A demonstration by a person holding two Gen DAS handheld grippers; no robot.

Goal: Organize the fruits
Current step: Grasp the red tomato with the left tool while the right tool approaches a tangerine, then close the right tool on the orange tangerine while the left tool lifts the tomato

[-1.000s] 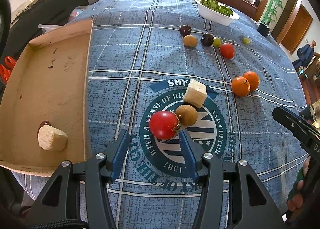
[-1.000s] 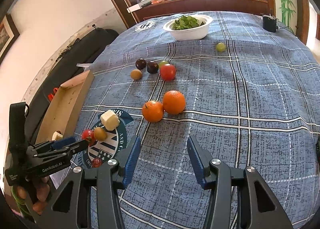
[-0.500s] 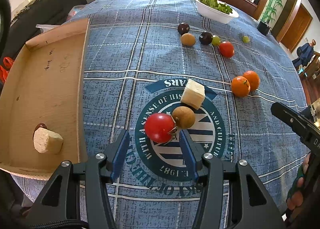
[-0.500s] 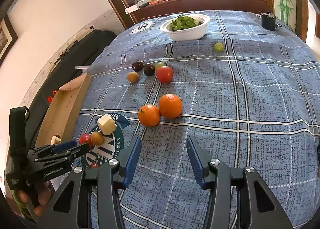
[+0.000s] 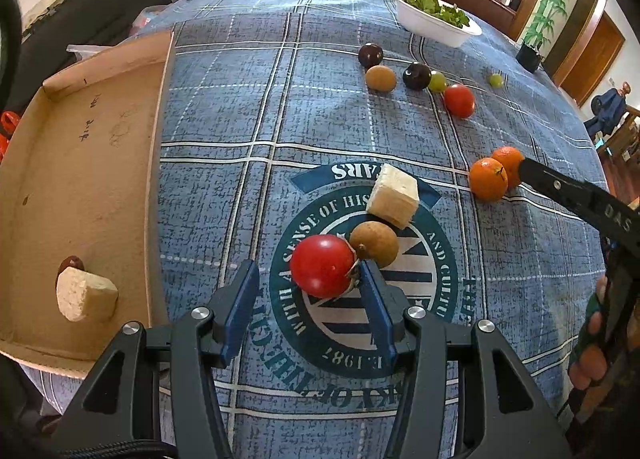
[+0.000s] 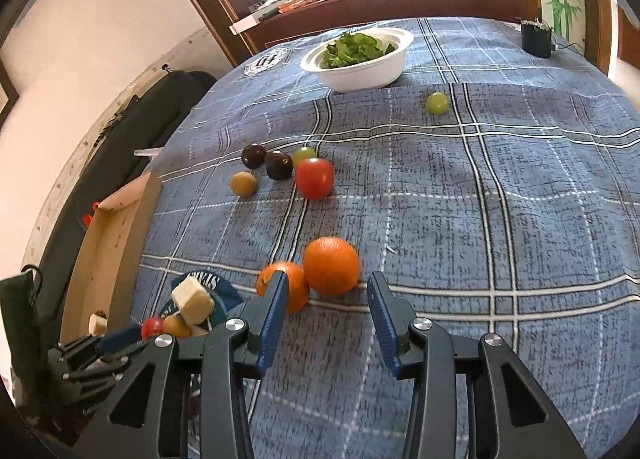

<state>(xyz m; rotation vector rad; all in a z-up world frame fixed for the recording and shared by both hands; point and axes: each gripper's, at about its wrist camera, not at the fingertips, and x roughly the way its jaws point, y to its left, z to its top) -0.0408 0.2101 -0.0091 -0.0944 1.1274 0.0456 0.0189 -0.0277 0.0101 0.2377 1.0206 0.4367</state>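
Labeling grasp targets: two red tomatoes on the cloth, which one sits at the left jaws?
The near tomato, touching the brown fruit on the round emblem, between the left gripper's open jaws. The other tomato lies far off by the green grape.

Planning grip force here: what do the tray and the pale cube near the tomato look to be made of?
Tray: apparently plain brown cardboard, matte, with folded walls and pen marks. Cube: looks like porous, crumbly foam or cake, given its rough cream faces; which one is unclear.
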